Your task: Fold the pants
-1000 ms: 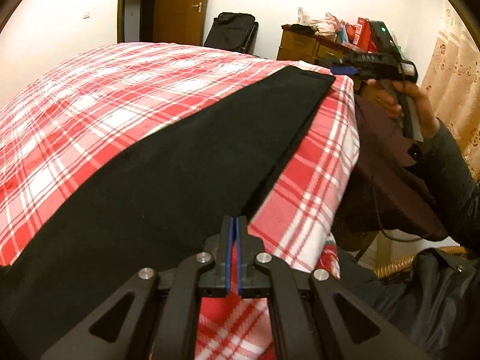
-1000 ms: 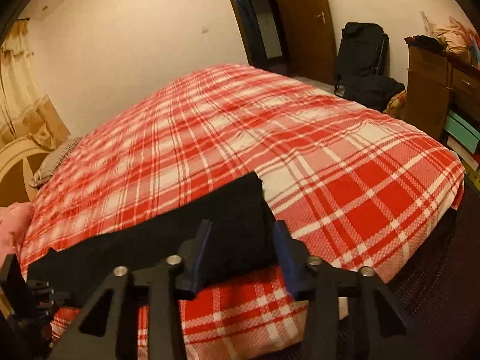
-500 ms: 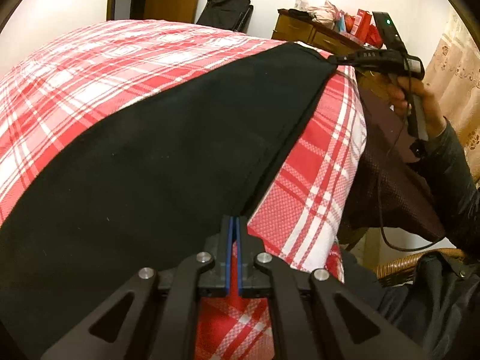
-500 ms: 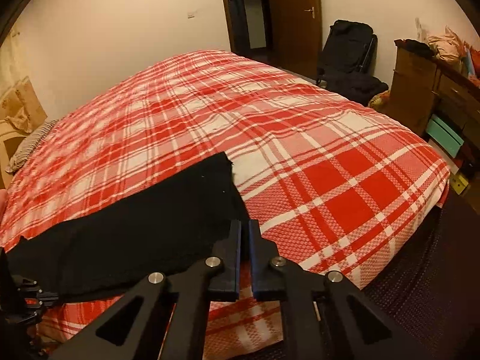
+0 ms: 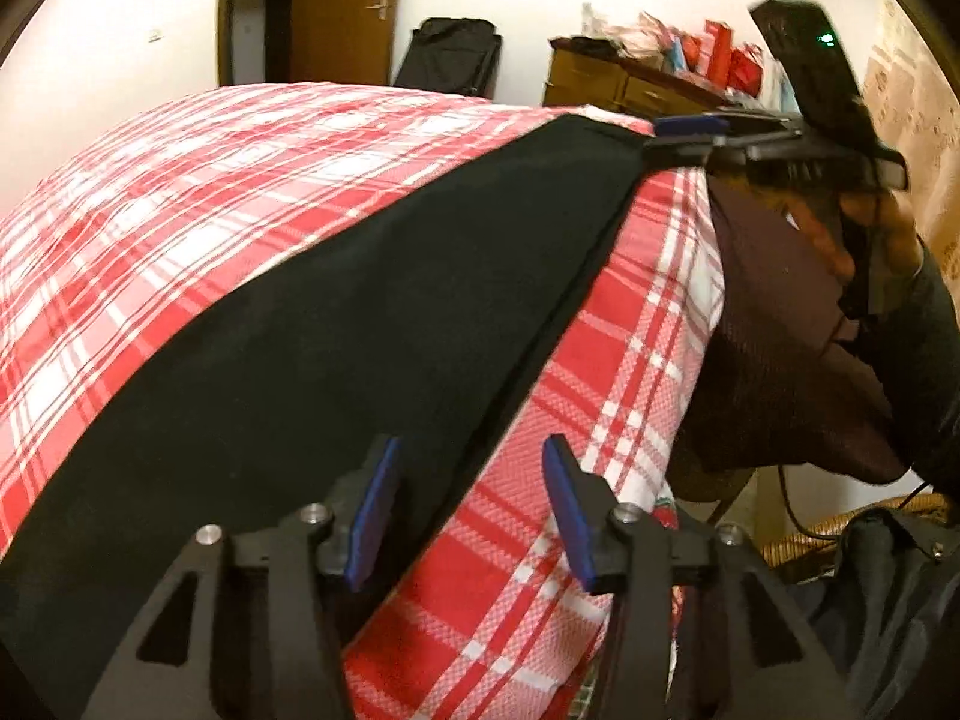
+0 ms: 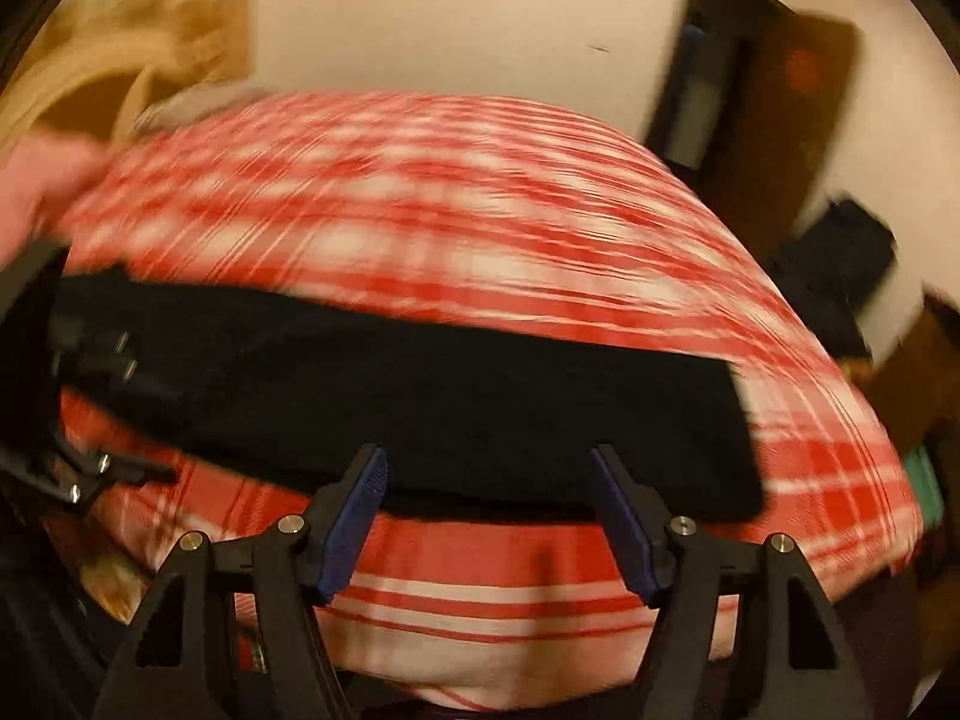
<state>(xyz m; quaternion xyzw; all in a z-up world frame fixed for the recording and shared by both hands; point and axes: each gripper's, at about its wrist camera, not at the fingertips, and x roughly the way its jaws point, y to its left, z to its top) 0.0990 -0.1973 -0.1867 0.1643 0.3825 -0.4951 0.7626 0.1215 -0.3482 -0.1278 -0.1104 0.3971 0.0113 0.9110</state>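
Observation:
Black pants [image 5: 336,324] lie flat as a long strip across the red plaid bed [image 5: 180,192]. My left gripper [image 5: 471,510] hovers at their near end with its jaws opening; the pants' edge runs between the blue pads [image 5: 375,510] untouched. At the far corner a hand [image 5: 840,246] holds my right gripper [image 5: 690,132]. In the blurred right wrist view, the right gripper [image 6: 489,486] is opening over the near long edge of the pants [image 6: 420,396], not pressing on them. The left gripper [image 6: 90,414] shows at the strip's left end.
The bed's edge drops off just right of the pants, onto a dark bed skirt [image 5: 780,348]. Beyond stand a wooden door [image 5: 354,12], a black bag [image 5: 450,60] and a cluttered wooden dresser [image 5: 618,84]. A wicker chair [image 5: 840,534] sits low on the right.
Both grippers were shut half a second ago and now stand apart. The right gripper has swung sideways and rolled, so it now faces the pants' long side. The pants still lie flat.

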